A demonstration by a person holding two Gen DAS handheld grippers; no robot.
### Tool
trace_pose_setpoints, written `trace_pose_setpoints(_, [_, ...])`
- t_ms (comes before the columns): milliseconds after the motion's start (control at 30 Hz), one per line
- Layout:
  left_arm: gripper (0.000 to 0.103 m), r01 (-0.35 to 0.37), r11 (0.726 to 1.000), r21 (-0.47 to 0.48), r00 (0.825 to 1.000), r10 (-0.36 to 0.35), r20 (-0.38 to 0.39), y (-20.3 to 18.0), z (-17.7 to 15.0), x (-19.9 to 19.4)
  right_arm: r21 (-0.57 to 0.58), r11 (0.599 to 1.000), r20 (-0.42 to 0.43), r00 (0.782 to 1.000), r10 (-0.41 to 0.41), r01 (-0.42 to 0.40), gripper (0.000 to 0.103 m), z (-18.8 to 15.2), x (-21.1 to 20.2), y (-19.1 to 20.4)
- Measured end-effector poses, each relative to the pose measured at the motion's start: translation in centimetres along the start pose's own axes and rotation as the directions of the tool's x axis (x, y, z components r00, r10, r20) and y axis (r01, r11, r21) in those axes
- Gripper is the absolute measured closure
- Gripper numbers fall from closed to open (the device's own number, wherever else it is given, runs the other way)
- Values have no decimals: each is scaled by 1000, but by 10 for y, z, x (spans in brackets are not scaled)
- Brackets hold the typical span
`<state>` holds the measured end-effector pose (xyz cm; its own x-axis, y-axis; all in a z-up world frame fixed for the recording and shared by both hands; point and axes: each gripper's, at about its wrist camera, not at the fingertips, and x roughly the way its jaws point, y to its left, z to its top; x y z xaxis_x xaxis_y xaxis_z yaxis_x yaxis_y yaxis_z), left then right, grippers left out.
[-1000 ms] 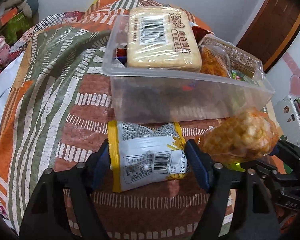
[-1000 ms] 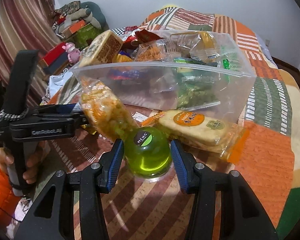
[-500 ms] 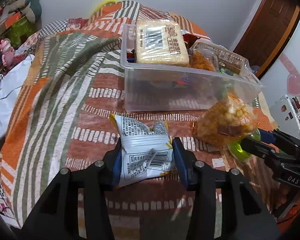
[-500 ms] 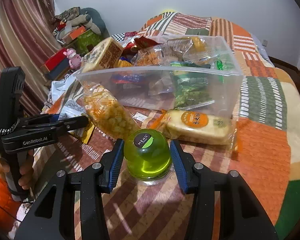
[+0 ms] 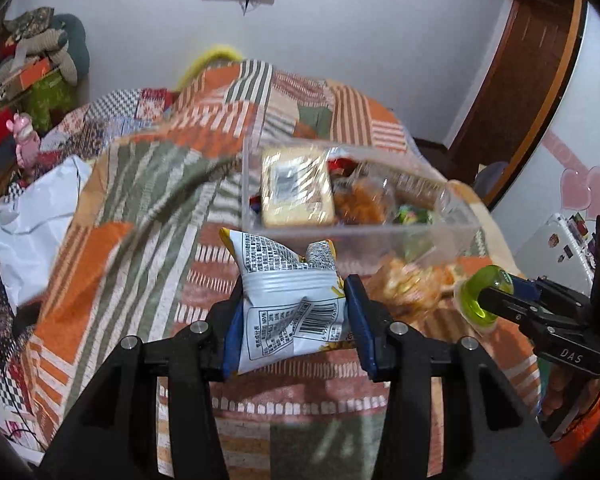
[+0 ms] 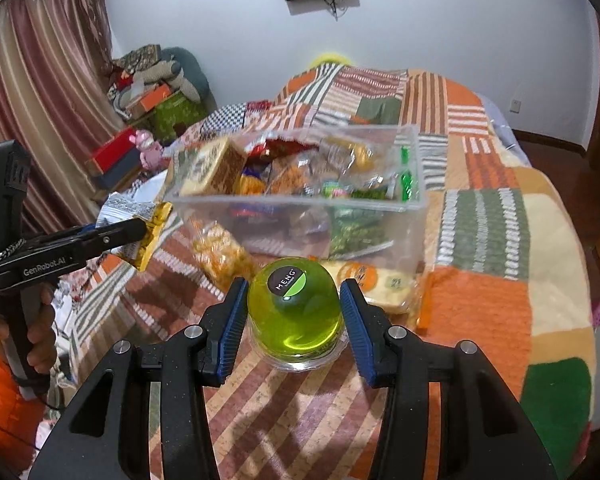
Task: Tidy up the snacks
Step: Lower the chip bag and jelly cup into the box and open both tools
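Two grippers raised, left gripper (image 5: 296, 326) pinching chip packet (image 5: 290, 312), right gripper (image 6: 294, 326) clasping jelly cup (image 6: 295, 314)

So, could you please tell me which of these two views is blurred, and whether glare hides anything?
Left wrist view: motion blur smears the clear bin and the quilt, while the white snack packet between the jaws stays sharp enough to show its barcode. Right wrist view: largely crisp, the green jelly cup label legible; only mild sheen on the wrappers, hiding little. Both bend straight edges, fisheye style.
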<state>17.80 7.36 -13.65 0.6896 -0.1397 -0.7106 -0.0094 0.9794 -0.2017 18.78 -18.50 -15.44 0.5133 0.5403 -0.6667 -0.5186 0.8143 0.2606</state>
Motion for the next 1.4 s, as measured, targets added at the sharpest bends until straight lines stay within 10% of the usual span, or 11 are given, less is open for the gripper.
trace_pose_setpoints(867, [57, 93, 994, 58, 995, -95, 28, -50, 52, 41, 49, 997, 45, 997, 63, -65, 59, 62, 39, -18])
trace_pose_setpoints(1400, [57, 49, 994, 93, 998, -46, -33, -58, 69, 94, -25, 998, 22, 999, -50, 50, 61, 65, 60, -21])
